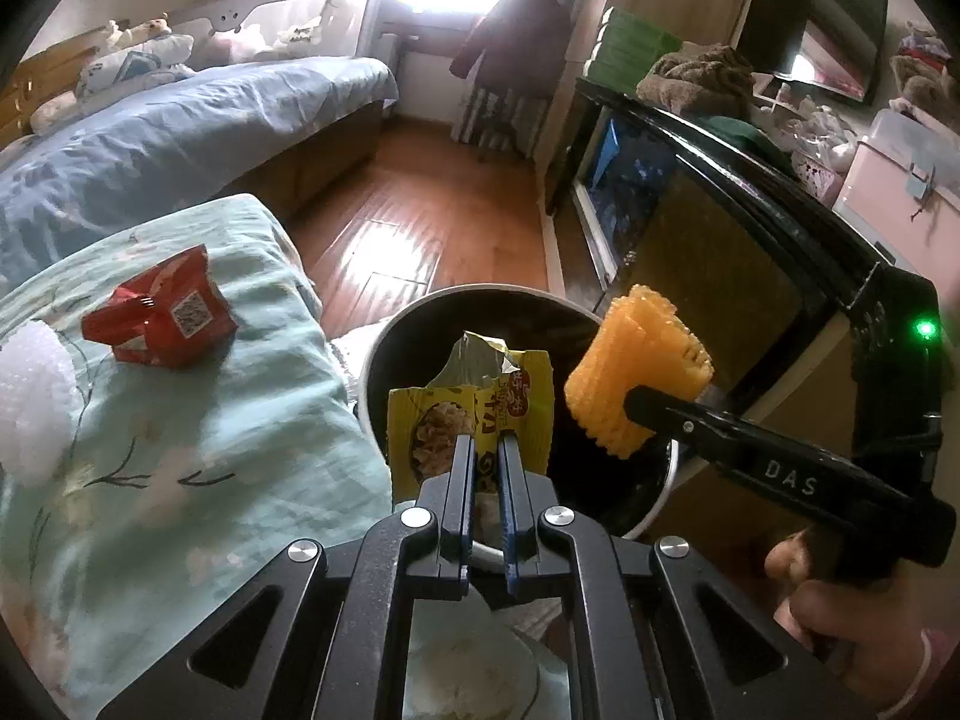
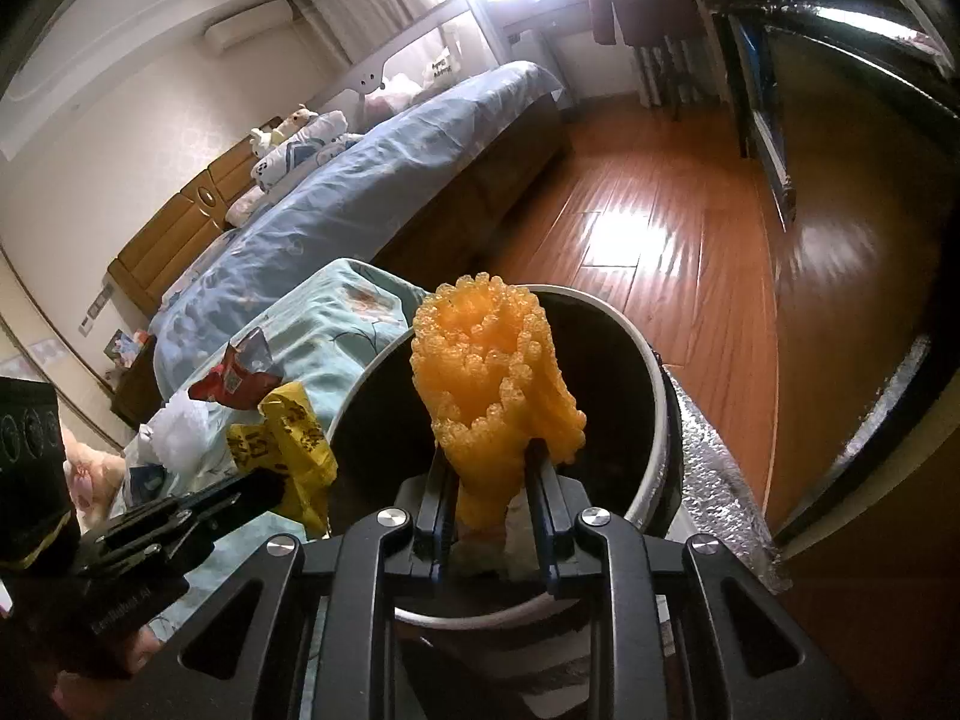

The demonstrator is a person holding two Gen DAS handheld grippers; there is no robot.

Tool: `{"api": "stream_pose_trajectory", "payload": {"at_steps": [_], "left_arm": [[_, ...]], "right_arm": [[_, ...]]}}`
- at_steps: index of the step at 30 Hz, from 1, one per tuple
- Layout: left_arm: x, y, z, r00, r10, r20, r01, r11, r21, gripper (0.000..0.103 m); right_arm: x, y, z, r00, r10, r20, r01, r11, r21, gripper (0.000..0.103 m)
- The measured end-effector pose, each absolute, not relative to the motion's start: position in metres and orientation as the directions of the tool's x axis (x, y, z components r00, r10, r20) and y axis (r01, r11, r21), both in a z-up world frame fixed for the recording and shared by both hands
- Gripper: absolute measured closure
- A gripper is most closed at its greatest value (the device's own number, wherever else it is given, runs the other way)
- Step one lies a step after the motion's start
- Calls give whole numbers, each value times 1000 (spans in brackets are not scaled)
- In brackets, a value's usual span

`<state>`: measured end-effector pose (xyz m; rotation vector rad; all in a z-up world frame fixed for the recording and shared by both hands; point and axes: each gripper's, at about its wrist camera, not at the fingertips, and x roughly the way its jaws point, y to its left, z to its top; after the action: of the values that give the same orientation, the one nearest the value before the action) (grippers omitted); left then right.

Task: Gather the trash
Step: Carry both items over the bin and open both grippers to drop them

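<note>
Spillage was judged possible: the yellow wrapper point(image 1: 474, 402), pinched by the left gripper point(image 1: 487, 450), and the orange foam net point(image 2: 492, 384), clamped by the right gripper point(image 2: 489, 474), were held near the bin point(image 2: 657, 420) rim.

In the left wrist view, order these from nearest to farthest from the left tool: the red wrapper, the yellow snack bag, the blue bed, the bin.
1. Yellow snack bag, clamped in the left tool.
2. Bin, directly behind the bag.
3. Red wrapper, left, on the green quilt.
4. Blue bed, far upper left.
</note>
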<state>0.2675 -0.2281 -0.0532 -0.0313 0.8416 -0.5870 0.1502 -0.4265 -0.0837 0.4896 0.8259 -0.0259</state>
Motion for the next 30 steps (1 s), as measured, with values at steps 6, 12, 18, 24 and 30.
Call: {"api": "stream_pose_trajectory", "payload": {"at_steps": [6, 12, 18, 24, 30], "left_arm": [[272, -232, -56, 503, -504, -702, 485, 837, -254, 97], [274, -234, -57, 497, -496, -713, 472, 843, -258, 76], [267, -223, -55, 512, -487, -708, 450, 854, -262, 61], [251, -192, -55, 540, -466, -701, 392, 876, -280, 55], [230, -160, -58, 568, -431, -701, 330, 900, -286, 50]], "right_arm": [[155, -431, -86, 679, 164, -715, 220, 885, 411, 77], [155, -433, -84, 681, 155, -716, 239, 877, 417, 58], [150, -433, -82, 689, 147, -710, 249, 872, 422, 51], [146, -418, -78, 699, 167, -695, 223, 873, 434, 34], [144, -384, -75, 707, 209, -675, 158, 885, 439, 29]]}}
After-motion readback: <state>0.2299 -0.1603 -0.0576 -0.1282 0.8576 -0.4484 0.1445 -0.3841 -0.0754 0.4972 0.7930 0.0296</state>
